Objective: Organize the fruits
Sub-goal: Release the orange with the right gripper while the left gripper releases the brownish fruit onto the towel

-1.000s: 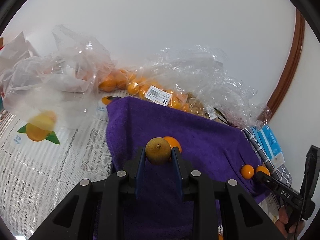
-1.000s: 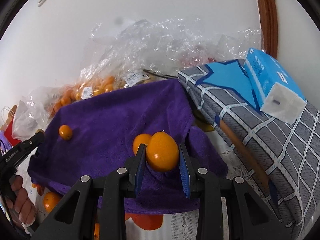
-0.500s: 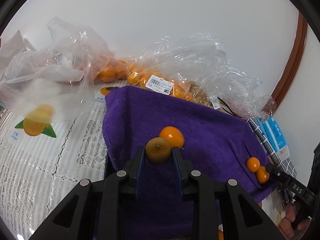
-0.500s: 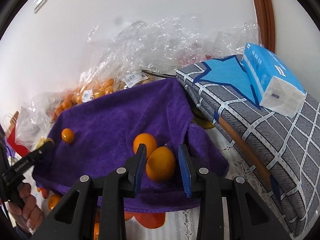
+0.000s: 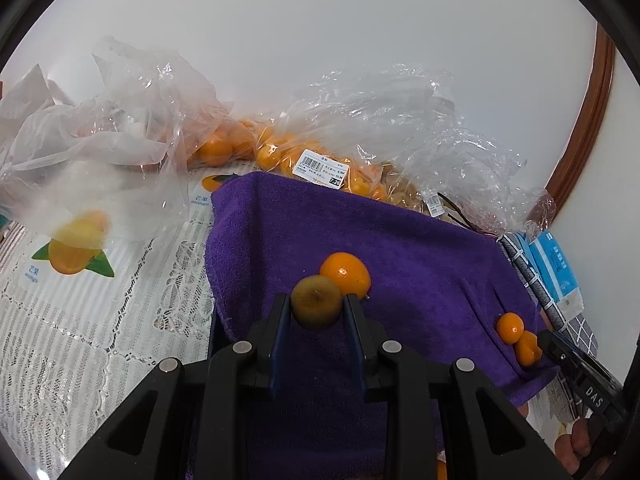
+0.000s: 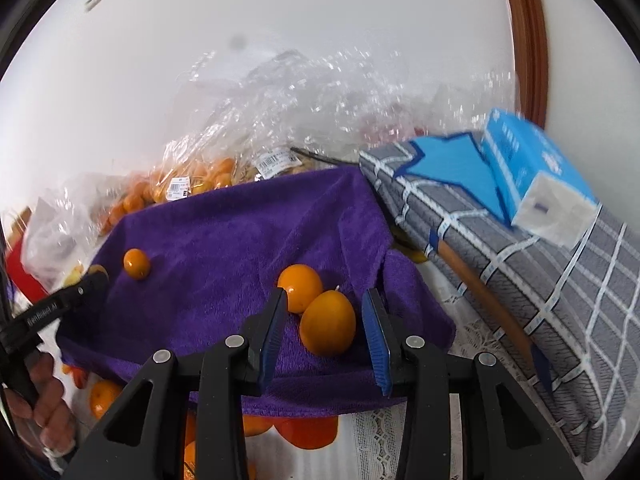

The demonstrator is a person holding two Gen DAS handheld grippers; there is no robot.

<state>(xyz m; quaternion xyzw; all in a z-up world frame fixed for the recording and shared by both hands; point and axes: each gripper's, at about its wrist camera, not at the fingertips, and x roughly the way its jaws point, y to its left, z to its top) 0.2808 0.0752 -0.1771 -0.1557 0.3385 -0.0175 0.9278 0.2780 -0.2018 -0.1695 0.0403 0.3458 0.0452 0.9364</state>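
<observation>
A purple towel (image 5: pixel 400 248) lies on the table and also shows in the right wrist view (image 6: pixel 224 240). My left gripper (image 5: pixel 316 304) is shut on a brown-green kiwi-like fruit (image 5: pixel 316 300), just in front of an orange (image 5: pixel 345 274) on the towel. My right gripper (image 6: pixel 326 312) is open. A big orange (image 6: pixel 328 328) rests on the towel between its spread fingers, beside a second orange (image 6: pixel 299 286). A small orange (image 6: pixel 137 263) lies near the left gripper's tip (image 6: pixel 94 276). Two small oranges (image 5: pixel 510 328) sit at the towel's right edge.
Clear plastic bags of oranges (image 5: pixel 320 160) lie behind the towel against the white wall. A grey checked cushion (image 6: pixel 520 260) with a blue tissue pack (image 6: pixel 532 176) stands on the right. More oranges (image 6: pixel 304 432) lie under the towel's front edge. A lace tablecloth (image 5: pixel 80 320) covers the table.
My right gripper has opened and let the big orange down onto the towel. My left gripper, holding the brown-green fruit, has drawn back from the orange.
</observation>
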